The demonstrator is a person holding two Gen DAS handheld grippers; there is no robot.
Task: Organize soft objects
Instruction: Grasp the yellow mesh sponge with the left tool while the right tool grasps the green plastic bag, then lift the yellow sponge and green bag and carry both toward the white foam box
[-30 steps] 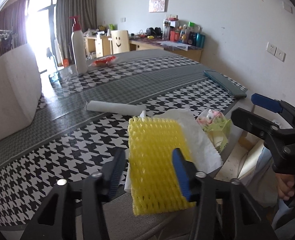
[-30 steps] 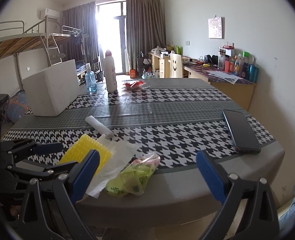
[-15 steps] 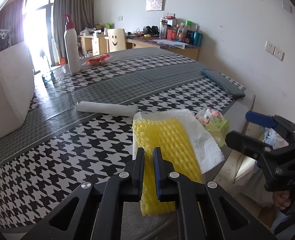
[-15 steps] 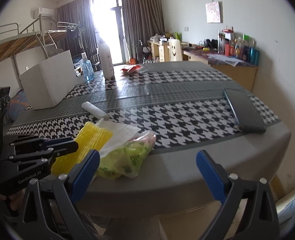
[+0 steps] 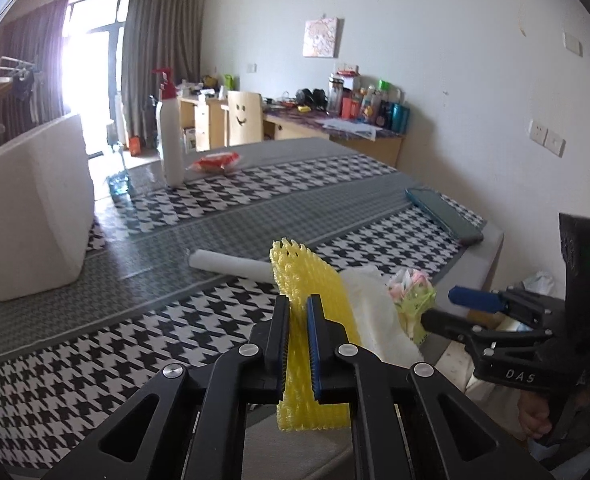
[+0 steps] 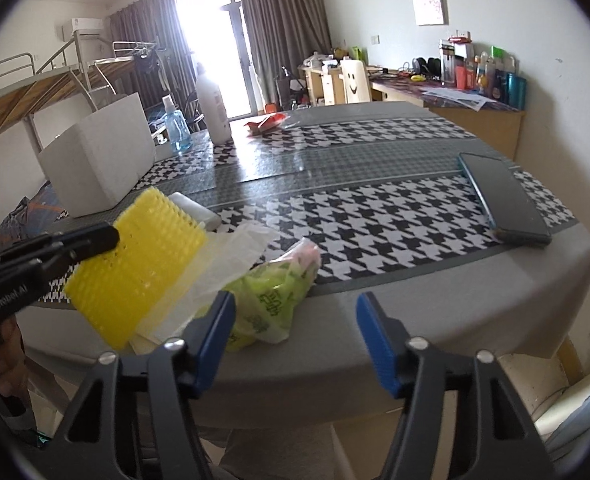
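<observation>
The left gripper is clamped on the yellow foam net, which stands tilted up above the table's near edge, clear of the top. The right gripper hangs just off that edge with its jaws closing and nothing between them; its left pad sits just beside the green bag. The bag lies at the near edge, touching the white sheet under the net. Behind them a white roll lies across the pattern. A phone rests at the right edge. A foam box stands at the left, and bottles near the far edge.
</observation>
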